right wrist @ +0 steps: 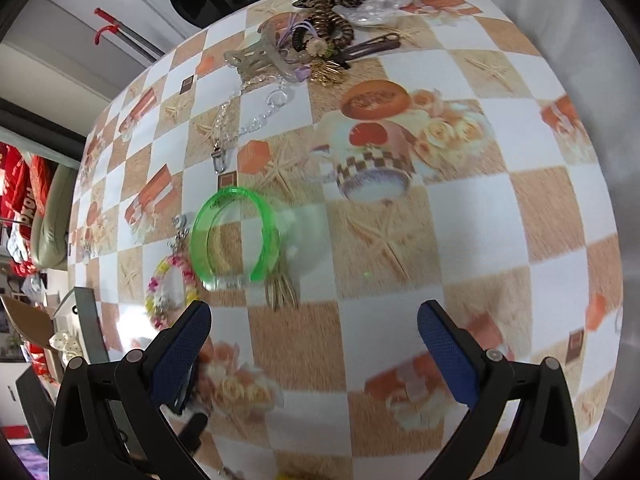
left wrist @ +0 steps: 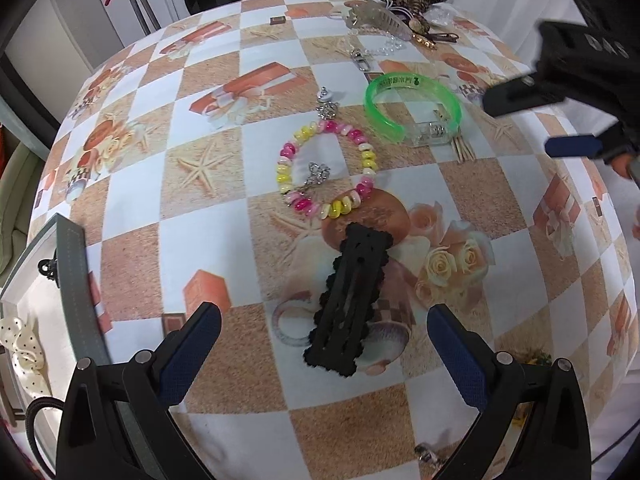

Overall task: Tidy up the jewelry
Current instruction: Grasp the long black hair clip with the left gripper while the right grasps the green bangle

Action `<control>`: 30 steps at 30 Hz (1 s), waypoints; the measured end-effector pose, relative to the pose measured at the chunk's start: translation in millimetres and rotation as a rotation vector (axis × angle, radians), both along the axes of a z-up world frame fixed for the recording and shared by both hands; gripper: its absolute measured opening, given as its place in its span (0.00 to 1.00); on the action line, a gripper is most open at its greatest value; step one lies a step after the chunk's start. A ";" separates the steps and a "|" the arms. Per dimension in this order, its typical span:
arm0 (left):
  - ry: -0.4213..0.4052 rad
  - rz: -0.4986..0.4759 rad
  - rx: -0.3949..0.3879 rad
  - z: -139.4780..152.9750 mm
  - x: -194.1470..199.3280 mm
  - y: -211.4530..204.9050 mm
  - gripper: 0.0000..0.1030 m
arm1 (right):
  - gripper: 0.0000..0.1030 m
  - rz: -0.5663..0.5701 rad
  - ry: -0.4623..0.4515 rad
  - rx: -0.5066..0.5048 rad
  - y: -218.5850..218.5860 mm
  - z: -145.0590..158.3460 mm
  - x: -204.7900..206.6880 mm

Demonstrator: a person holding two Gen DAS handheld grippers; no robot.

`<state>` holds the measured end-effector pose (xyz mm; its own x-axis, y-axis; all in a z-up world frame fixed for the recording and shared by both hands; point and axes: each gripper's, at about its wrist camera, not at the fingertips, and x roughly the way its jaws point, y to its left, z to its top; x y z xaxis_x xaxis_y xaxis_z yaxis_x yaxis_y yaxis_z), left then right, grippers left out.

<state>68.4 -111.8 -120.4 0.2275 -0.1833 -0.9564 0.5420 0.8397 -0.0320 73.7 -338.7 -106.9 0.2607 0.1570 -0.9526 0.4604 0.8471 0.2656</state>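
A black scalloped hair clip (left wrist: 352,300) lies flat on the table between the open jaws of my left gripper (left wrist: 324,340). Beyond it lies a pink and yellow bead bracelet (left wrist: 326,168) with silver charms, also in the right wrist view (right wrist: 168,292). A green open bangle (left wrist: 412,106) lies farther right, and shows in the right wrist view (right wrist: 234,236) ahead and left of my open, empty right gripper (right wrist: 314,338). The right gripper shows in the left wrist view (left wrist: 532,124) at the right edge. A grey jewelry box (left wrist: 72,280) stands at the left.
A pile of hair accessories (right wrist: 320,36), a clear claw clip (left wrist: 376,18) and a clear chain (right wrist: 248,120) lie at the table's far side. Small wooden sticks (right wrist: 280,288) lie by the bangle. A cream dotted bow (left wrist: 24,348) lies in the box. The checkered tablecloth (right wrist: 400,240) covers the table.
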 end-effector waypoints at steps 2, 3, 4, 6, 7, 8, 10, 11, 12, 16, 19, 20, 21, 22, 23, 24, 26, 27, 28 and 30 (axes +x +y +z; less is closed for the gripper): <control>0.004 0.001 0.003 -2.8 1.0 -2.5 0.98 | 0.99 0.012 0.003 -0.006 1.1 -4.4 9.2; 0.006 0.002 0.008 -4.3 1.7 -3.5 0.96 | 0.98 0.018 0.005 -0.006 1.9 -6.5 13.1; 0.011 0.002 0.013 -6.3 2.3 -4.2 0.96 | 0.97 0.025 0.006 -0.007 3.1 -8.7 17.3; 0.017 0.006 0.015 -9.1 3.4 -5.3 0.95 | 0.93 0.041 0.006 -0.015 6.0 -12.4 24.6; 0.019 0.005 0.013 -9.9 3.7 -5.2 0.94 | 0.91 0.050 0.008 -0.024 7.7 -14.4 28.2; 0.021 0.003 0.012 -10.7 3.4 -5.9 0.93 | 0.89 0.057 0.010 -0.033 9.3 -16.3 31.9; 0.014 0.002 0.013 -10.8 2.2 -6.8 0.93 | 0.85 0.074 0.012 -0.052 12.8 -19.7 38.6; 0.014 0.003 0.012 -10.9 2.2 -6.7 0.93 | 0.83 0.081 0.012 -0.066 14.3 -20.4 40.7; 0.014 0.004 0.011 -11.0 2.2 -6.8 0.93 | 0.78 0.098 0.006 -0.100 17.8 -19.6 44.2; 0.007 -0.014 0.006 -8.4 -3.0 -8.2 0.85 | 0.54 0.140 0.004 -0.174 26.0 -17.1 50.9; -0.002 -0.042 0.005 -4.4 -10.4 -15.2 0.73 | 0.36 0.149 0.005 -0.200 28.4 -15.9 51.3; -0.003 -0.048 0.003 -3.6 -11.8 -14.1 0.69 | 0.31 0.151 0.000 -0.195 28.9 -15.5 50.7; -0.003 -0.051 0.002 -2.9 -13.0 -15.0 0.67 | 0.24 0.151 -0.002 -0.192 29.1 -15.2 50.3; -0.004 -0.053 0.000 -2.4 -13.9 -15.5 0.65 | 0.21 0.151 -0.008 -0.190 29.8 -14.2 49.1; -0.006 -0.053 -0.003 -1.3 -14.3 -15.3 0.59 | 0.12 0.151 -0.014 -0.190 30.2 -13.4 48.5; -0.010 -0.053 -0.006 -0.4 -14.4 -15.2 0.49 | 0.10 0.148 -0.020 -0.191 30.9 -12.7 48.4; -0.013 -0.051 -0.011 2.2 -16.0 -16.6 0.35 | 0.09 0.132 -0.036 -0.191 28.9 -10.1 44.8; -0.010 -0.050 -0.014 2.9 -14.9 -17.2 0.35 | 0.09 0.122 -0.041 -0.182 27.2 -9.2 43.0; -0.006 -0.047 -0.018 3.2 -14.3 -16.7 0.35 | 0.09 0.113 -0.047 -0.171 25.8 -8.5 41.7; -0.006 -0.044 -0.030 4.4 -14.0 -14.3 0.35 | 0.09 0.090 -0.057 -0.148 21.3 -6.3 36.9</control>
<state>54.4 -126.0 -116.0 0.2245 -0.2220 -0.9489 0.5786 0.8139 -0.0535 110.6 -317.4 -113.1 0.3060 0.0413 -0.9511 0.3687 0.9159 0.1585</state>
